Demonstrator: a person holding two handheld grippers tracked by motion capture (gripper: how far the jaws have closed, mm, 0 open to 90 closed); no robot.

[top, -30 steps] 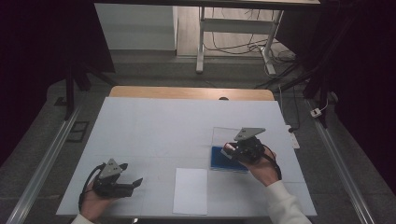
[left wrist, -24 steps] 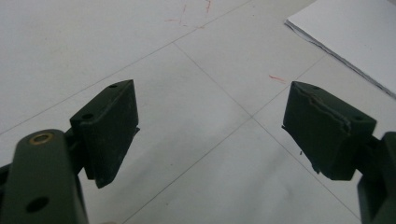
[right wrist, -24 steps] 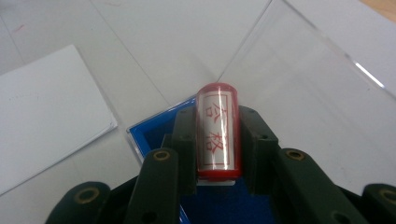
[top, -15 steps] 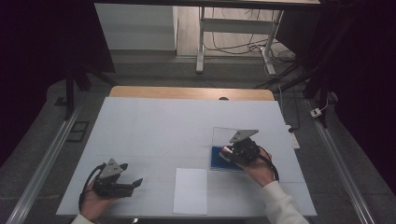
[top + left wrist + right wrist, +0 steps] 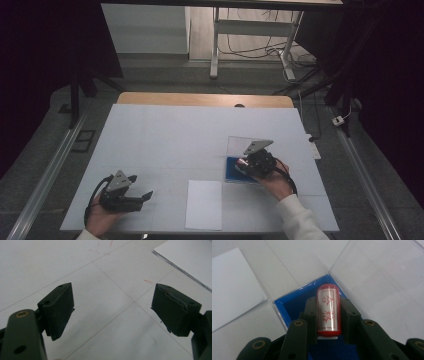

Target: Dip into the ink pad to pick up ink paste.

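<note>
two grippers work over one white table (image 5: 165,135). near its front edge lies a paper sheet (image 5: 204,204), and right of it an ink pad case (image 5: 233,169) with a blue pad and its clear lid folded back. the left gripper (image 5: 146,196) rests at front left, jaws spread, nothing between them. the right gripper (image 5: 328,317) clenches a red stamp (image 5: 328,310) over the blue pad.

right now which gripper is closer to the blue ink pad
Right. The right gripper is directly over the blue ink pad, shut on a red stamp. The left gripper sits open far across the table, beyond the white paper.
</note>
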